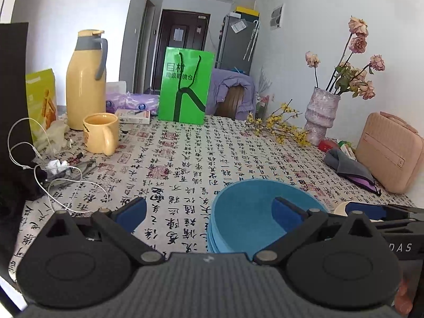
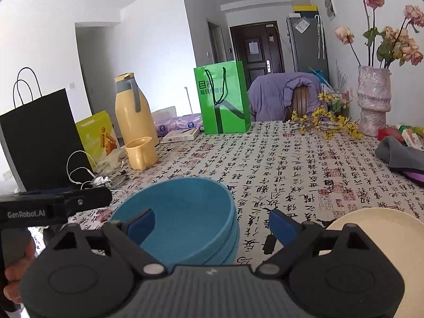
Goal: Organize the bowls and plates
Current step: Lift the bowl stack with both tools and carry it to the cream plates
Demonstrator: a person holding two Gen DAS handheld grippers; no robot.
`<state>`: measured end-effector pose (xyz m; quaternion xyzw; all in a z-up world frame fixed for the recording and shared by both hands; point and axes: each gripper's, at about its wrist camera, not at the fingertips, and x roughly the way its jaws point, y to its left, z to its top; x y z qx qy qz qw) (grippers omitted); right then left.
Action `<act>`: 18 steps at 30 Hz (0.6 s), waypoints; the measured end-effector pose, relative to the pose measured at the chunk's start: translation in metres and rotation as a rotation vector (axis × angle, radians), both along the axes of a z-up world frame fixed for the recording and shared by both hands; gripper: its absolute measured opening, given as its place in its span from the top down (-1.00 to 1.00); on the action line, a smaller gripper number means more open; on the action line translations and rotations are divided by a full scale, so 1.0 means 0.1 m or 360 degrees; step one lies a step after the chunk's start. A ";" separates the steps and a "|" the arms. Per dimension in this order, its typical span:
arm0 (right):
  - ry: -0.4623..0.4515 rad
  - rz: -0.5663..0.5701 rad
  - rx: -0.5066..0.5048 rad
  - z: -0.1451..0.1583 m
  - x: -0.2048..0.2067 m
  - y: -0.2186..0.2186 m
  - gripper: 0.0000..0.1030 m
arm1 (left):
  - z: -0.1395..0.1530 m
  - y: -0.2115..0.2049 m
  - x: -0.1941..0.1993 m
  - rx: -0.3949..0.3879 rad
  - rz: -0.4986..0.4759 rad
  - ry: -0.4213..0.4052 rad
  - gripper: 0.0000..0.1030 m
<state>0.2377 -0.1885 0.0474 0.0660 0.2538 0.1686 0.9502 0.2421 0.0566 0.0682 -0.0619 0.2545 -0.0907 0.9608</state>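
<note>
A stack of nested blue bowls [image 1: 246, 225] [image 2: 185, 212] sits on the calligraphy-print tablecloth [image 1: 185, 164] near the front edge. My left gripper [image 1: 210, 213] is open, its right pad over the bowl's inside and its left pad outside the left rim. My right gripper [image 2: 212, 225] is open too, straddling the bowls' right wall with the left pad inside. A cream plate [image 2: 376, 235] lies just right of the bowls; in the left wrist view only a sliver of the cream plate [image 1: 340, 208] shows. Each gripper's fingers [image 1: 371, 210] [image 2: 87, 198] appear in the other's view.
At the left stand a yellow thermos [image 1: 84, 79], a yellow mug [image 1: 100, 132], a black bag [image 2: 39, 137] and tangled earphone cable [image 1: 53, 175]. A green bag [image 1: 185, 84] stands at the back. A vase [image 1: 320, 114], pink case [image 1: 389, 153] and grey cloth [image 1: 347, 164] are at the right.
</note>
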 end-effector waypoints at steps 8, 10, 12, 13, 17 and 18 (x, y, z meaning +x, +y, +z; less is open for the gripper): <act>0.0252 0.0037 0.0088 -0.11 0.45 -0.04 -0.78 | -0.19 0.01 0.44 -0.0023 -0.0090 0.0316 -0.92; 0.0338 0.0058 0.0123 -0.16 0.56 -0.07 -0.78 | -0.25 0.02 0.53 -0.0044 -0.0123 0.0416 -0.91; 0.0425 0.0080 0.0153 -0.22 0.66 -0.08 -0.77 | -0.33 0.02 0.62 -0.0080 -0.0151 0.0519 -0.86; 0.0479 0.0091 0.0178 -0.25 0.71 -0.09 -0.76 | -0.35 0.03 0.66 -0.0092 -0.0174 0.0560 -0.81; 0.0672 0.0154 0.0281 -0.38 0.87 -0.11 -0.68 | -0.43 0.02 0.80 -0.0108 -0.0254 0.0708 -0.64; 0.0712 0.0167 0.0300 -0.40 0.90 -0.11 -0.65 | -0.44 0.00 0.84 -0.0103 -0.0278 0.0753 -0.60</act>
